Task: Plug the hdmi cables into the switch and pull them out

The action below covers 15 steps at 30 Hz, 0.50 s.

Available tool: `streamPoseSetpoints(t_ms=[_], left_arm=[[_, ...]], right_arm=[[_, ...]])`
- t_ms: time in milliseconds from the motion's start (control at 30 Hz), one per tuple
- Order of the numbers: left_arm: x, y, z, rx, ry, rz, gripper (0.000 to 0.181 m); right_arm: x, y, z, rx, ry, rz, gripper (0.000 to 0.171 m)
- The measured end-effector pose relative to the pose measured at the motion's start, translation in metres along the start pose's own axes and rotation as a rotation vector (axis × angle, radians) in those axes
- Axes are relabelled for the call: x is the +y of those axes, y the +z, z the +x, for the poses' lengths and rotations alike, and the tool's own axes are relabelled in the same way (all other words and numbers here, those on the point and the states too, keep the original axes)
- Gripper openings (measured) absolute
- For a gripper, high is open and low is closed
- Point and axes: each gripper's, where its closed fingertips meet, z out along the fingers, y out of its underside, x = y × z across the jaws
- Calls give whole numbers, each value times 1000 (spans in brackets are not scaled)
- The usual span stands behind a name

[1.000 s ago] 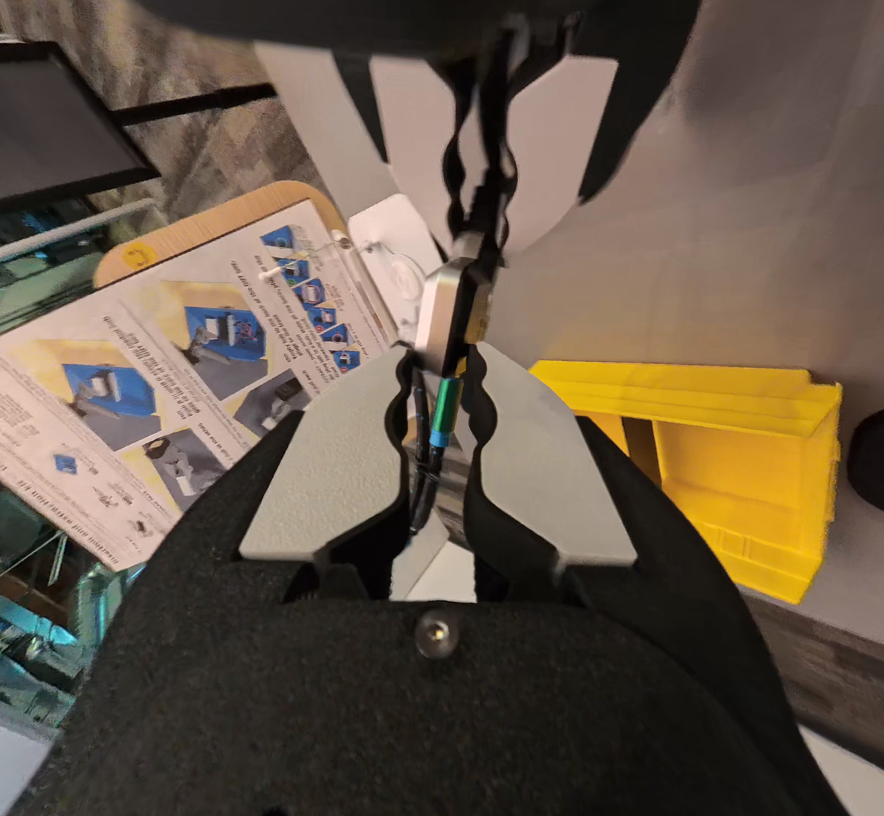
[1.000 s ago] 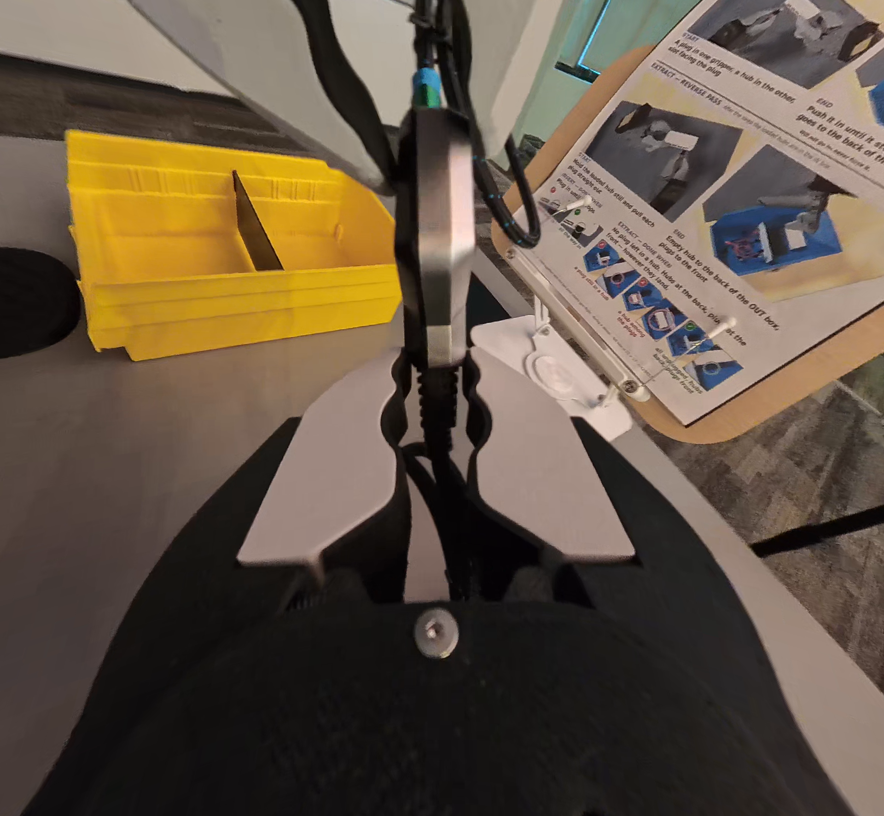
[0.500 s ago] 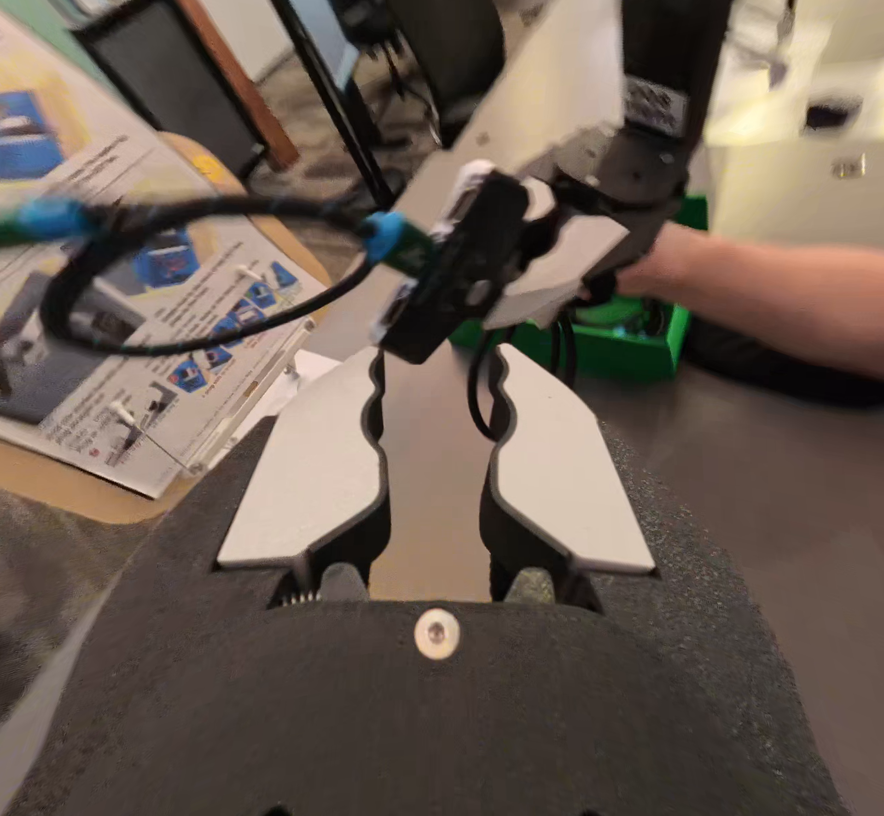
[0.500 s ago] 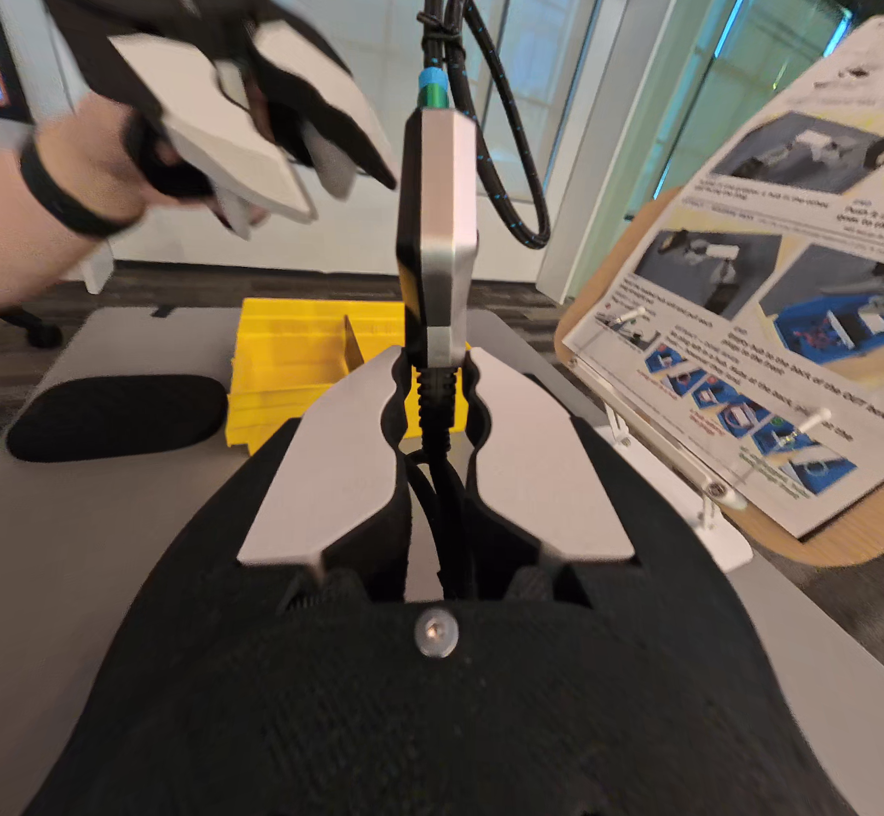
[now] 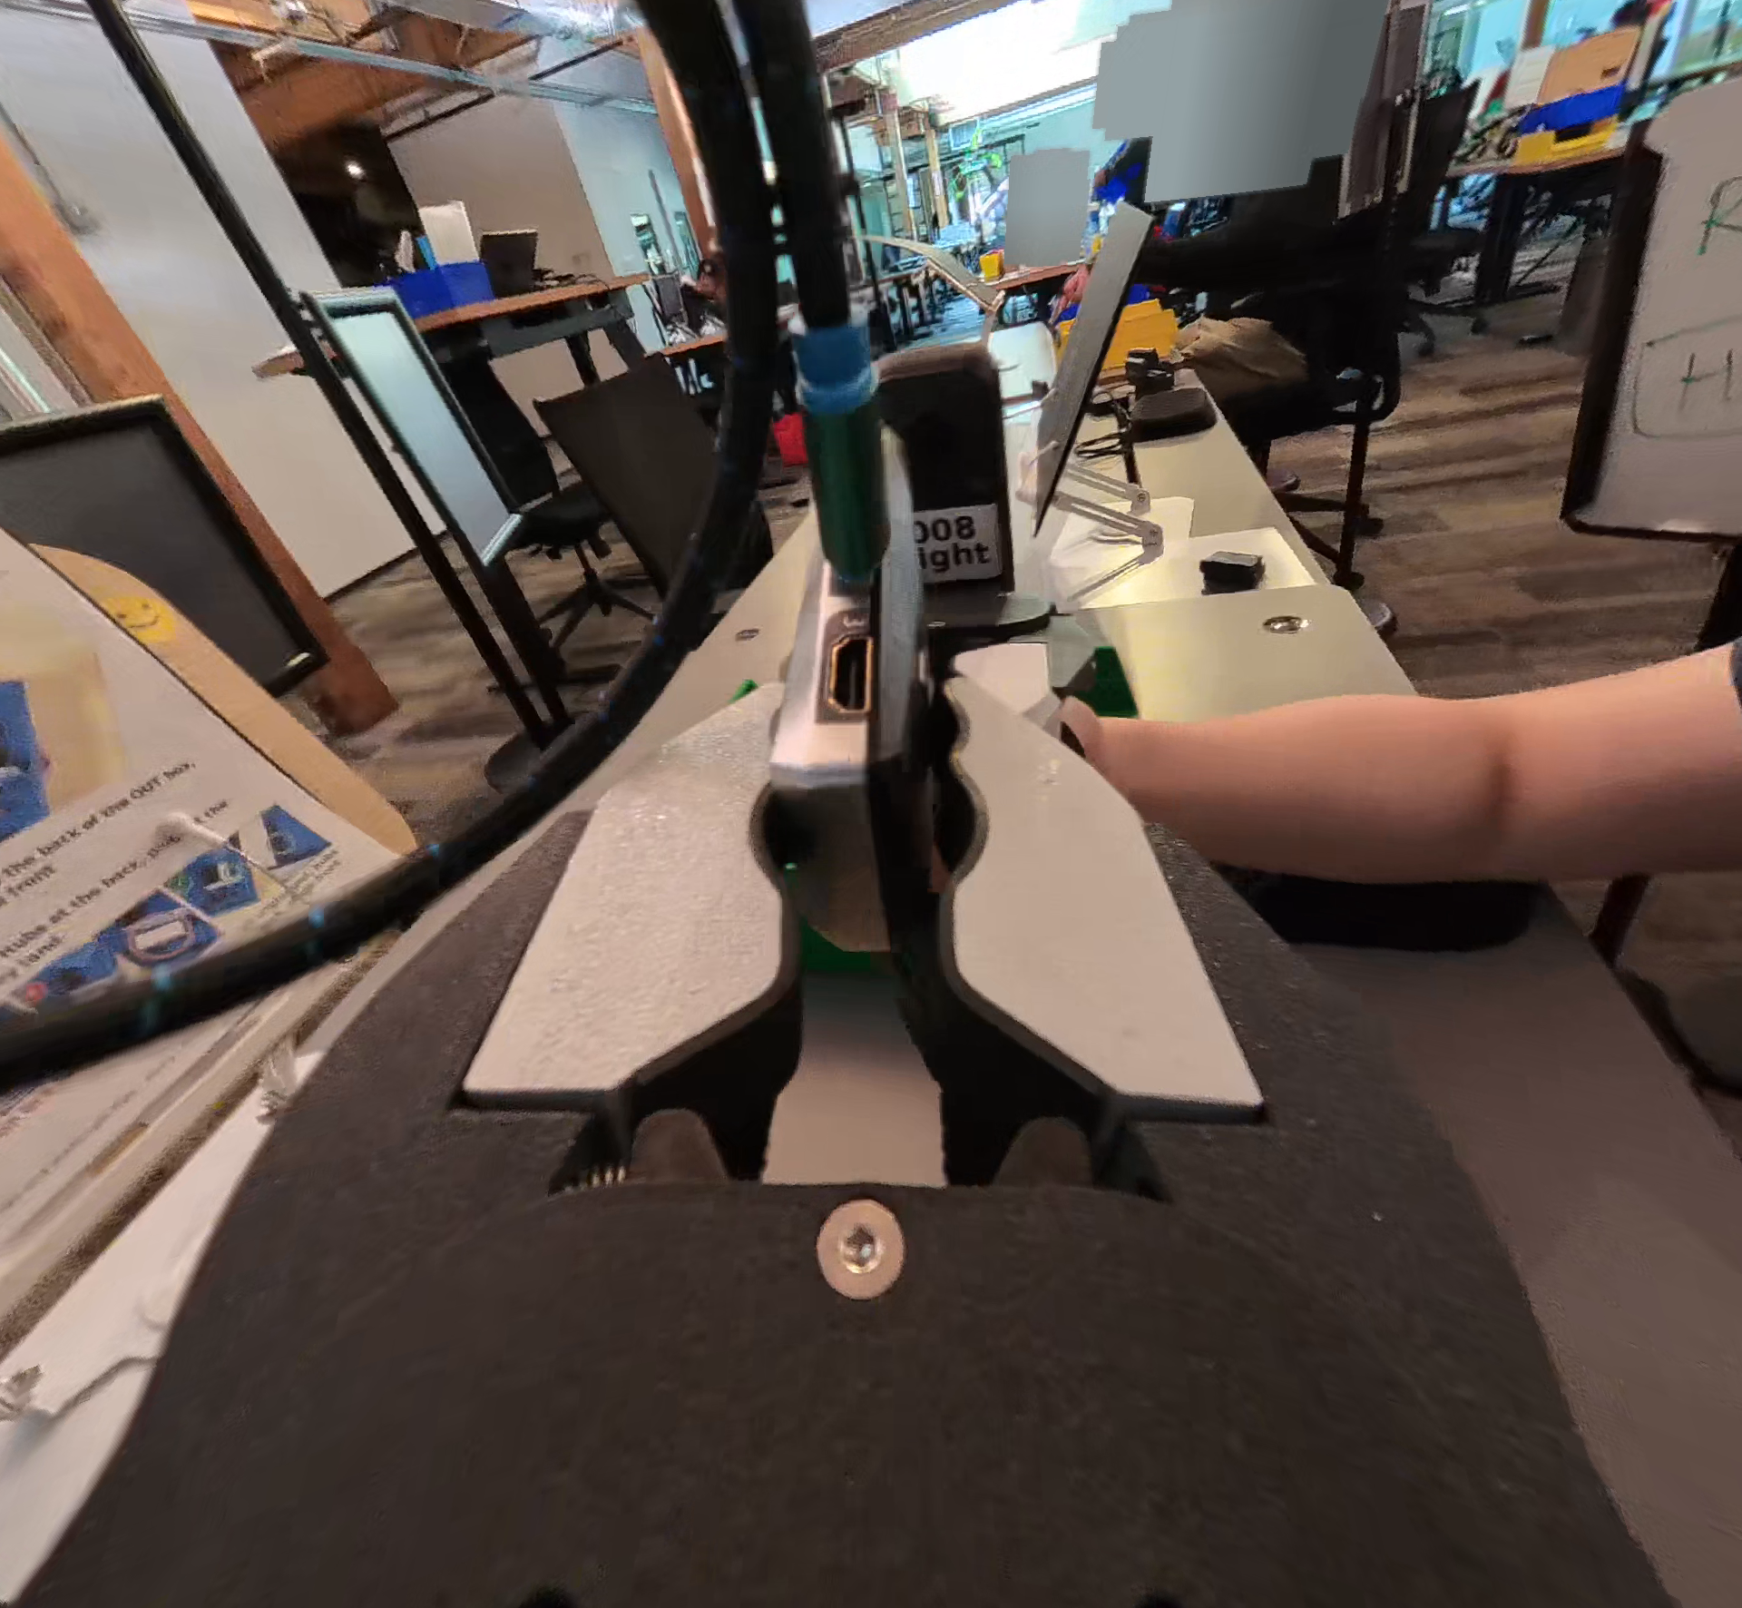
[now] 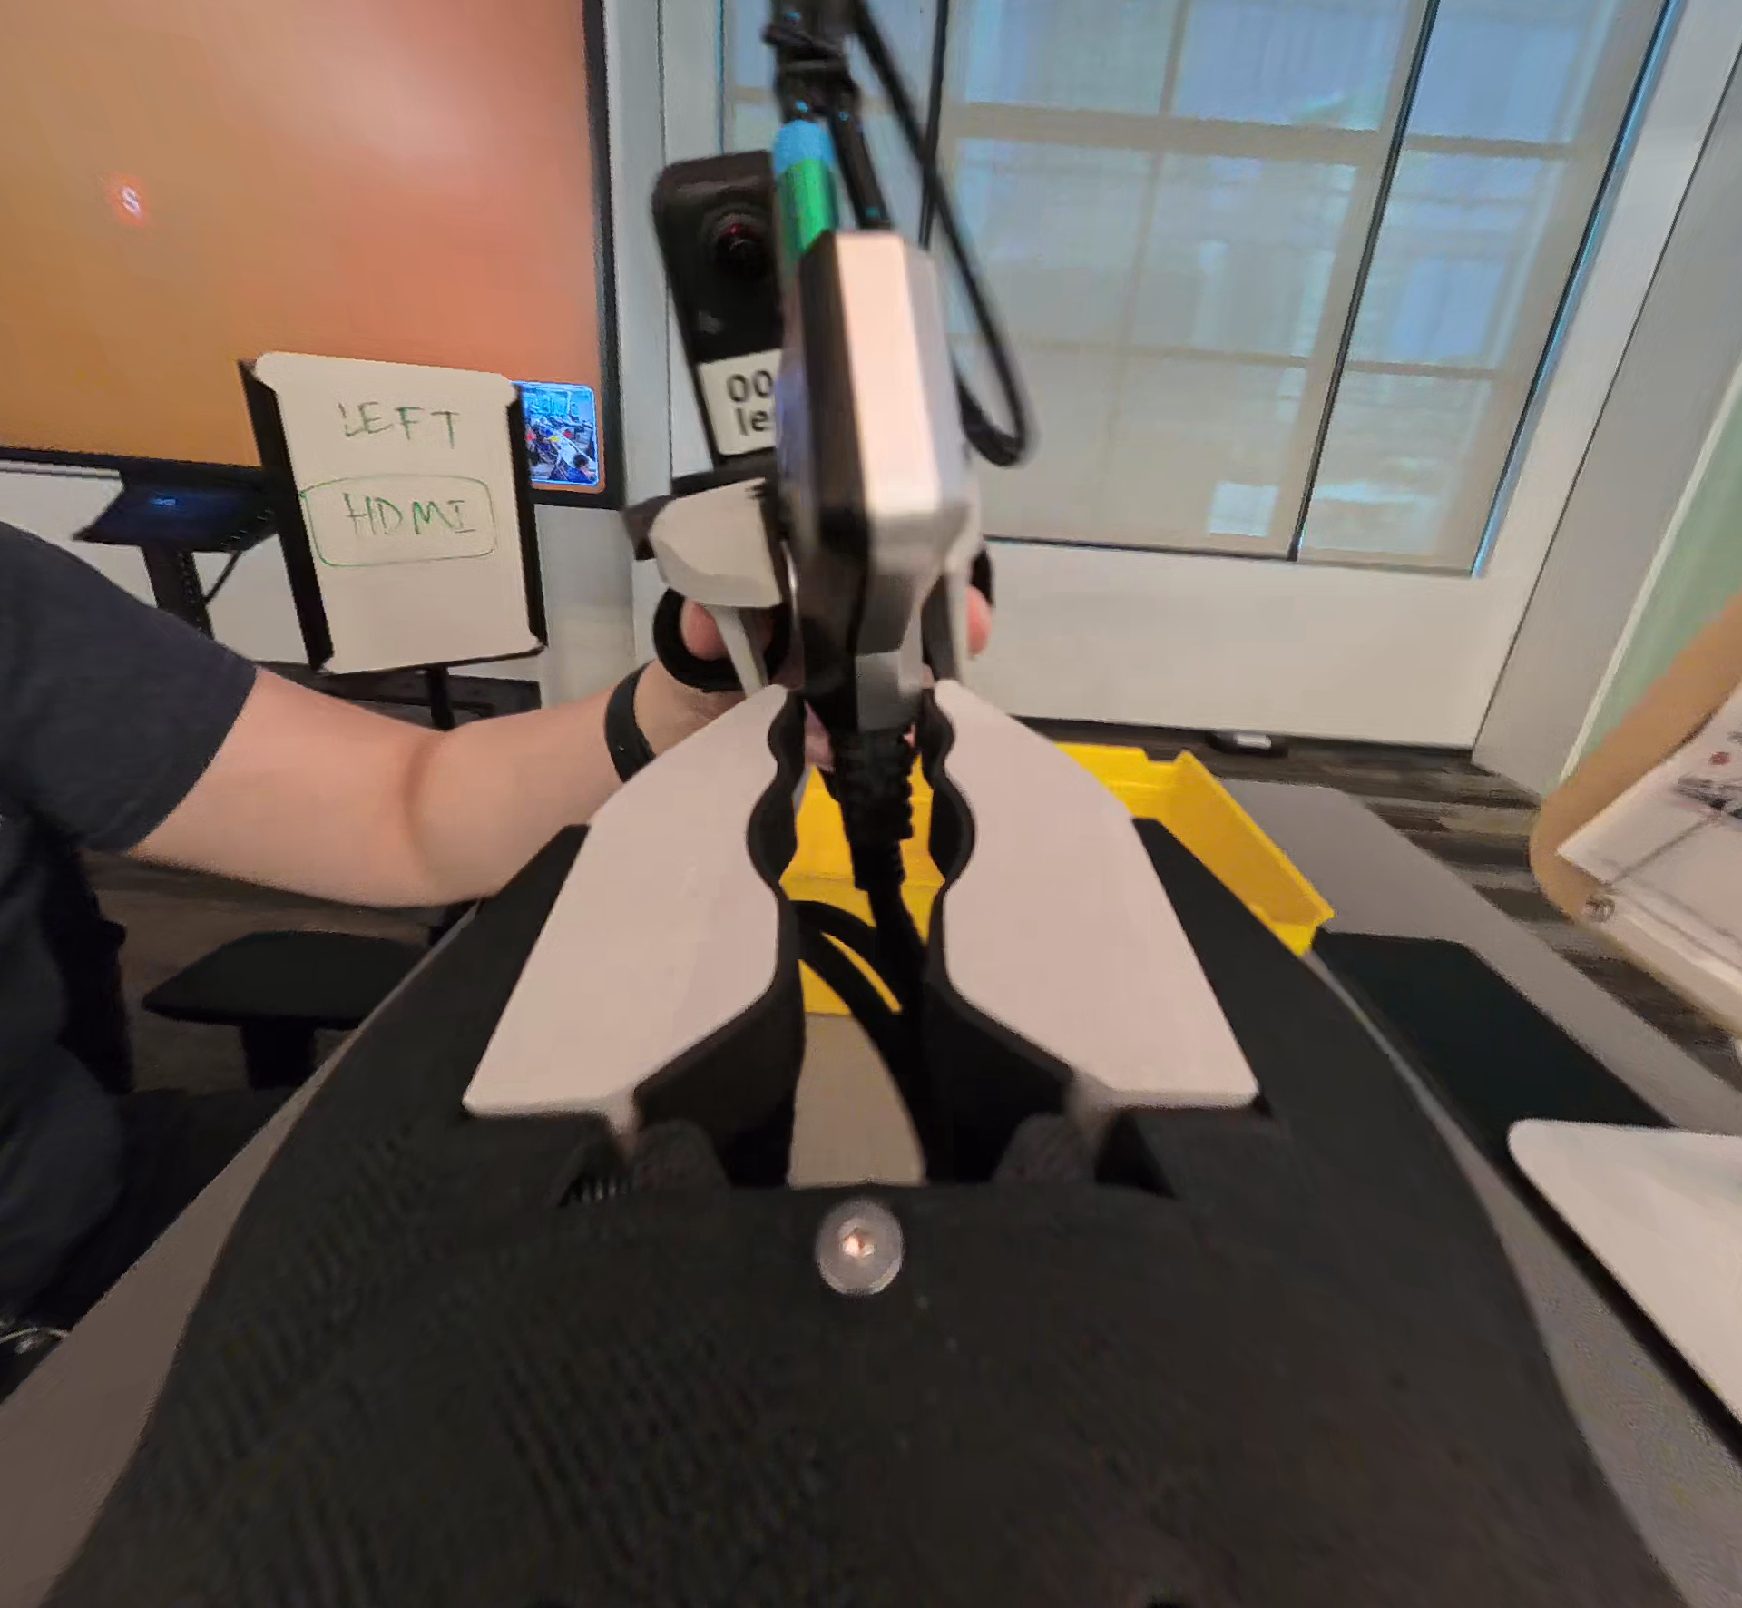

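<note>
The silver HDMI switch (image 6: 886, 431) is held upright in the air between both grippers, green-collared plug (image 5: 848, 488) seated on top. Right gripper (image 6: 858, 742) clamps its lower cable end; left gripper (image 5: 862, 742) closes around the body. Best pull straight, without twisting.

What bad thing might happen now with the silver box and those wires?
1. The right gripper holds the switch only by its bottom cable; a hard tug may strain that joint.
2. The left gripper straddles the switch's end; I cannot tell if it pinches, so the switch may slip.
3. The black cable loop hangs near the picture board and might snag there.
</note>
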Motion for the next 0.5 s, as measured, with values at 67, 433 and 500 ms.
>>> streamPoseSetpoints(t_ms=[67, 433, 500], left_arm=[[9, -1, -3, -47, 68, -43, 22], [77, -3, -8, -78, 341, -361, 22], [81, -4, -8, -82, 380, -378, 22]], right_arm=[[5, -4, 13, 64, -14, -50, 33], [6, -32, 14, 298, -685, -463, 51], [31, -33, 17, 270, -715, -610, 48]])
